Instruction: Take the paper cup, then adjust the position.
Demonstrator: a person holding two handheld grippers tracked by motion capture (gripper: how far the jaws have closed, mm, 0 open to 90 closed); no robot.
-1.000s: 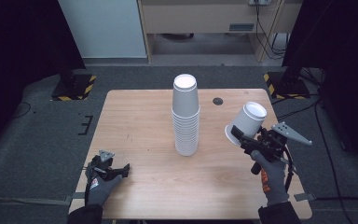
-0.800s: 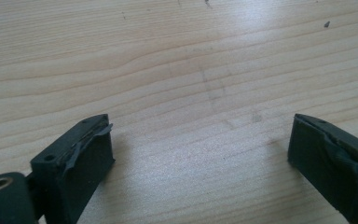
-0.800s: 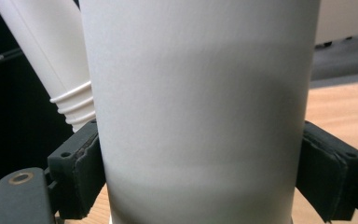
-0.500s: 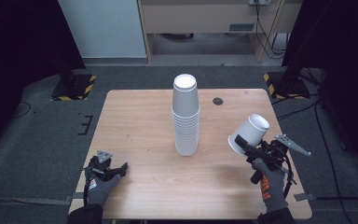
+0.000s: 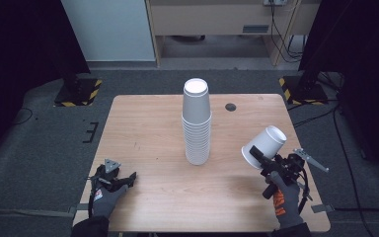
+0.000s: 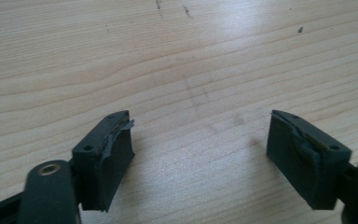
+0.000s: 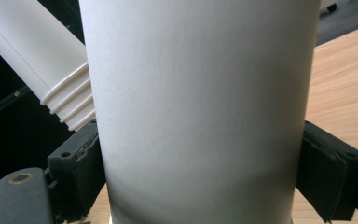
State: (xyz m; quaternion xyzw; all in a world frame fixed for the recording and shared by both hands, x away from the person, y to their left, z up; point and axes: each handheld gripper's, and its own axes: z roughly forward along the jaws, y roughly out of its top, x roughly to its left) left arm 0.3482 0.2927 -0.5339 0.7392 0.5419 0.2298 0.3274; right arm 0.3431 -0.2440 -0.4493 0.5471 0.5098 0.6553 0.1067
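Your right gripper (image 5: 259,157) holds one white paper cup (image 5: 264,144) over the right side of the wooden surface (image 5: 148,123). The cup is tipped. Its long way runs from low and left, where its open mouth faces, to up and right, where its flat bottom points away from you. In the right gripper view the cup's (image 7: 200,107) plain white side sits between the two black fingers (image 7: 77,172), and both press on it, one on each side. No words or labels can be read on it.

A tall stack of white cups (image 5: 196,123) stands upside down near the middle of the surface, straight up and down. It is well apart from the cup you hold. In the right gripper view the stack (image 7: 37,60) shows behind the cup, looking slanted.

Your right hand (image 5: 284,197), in a grey and orange glove, grips the handle from below, near the surface's front right edge.

Your left hand (image 5: 103,197) rests at the front left corner, with the left gripper (image 5: 123,178) low over the wood. Its fingers (image 6: 105,156) are spread wide with nothing between them, just bare wood.

A small dark round spot (image 5: 230,106) sits on the surface behind the stack.
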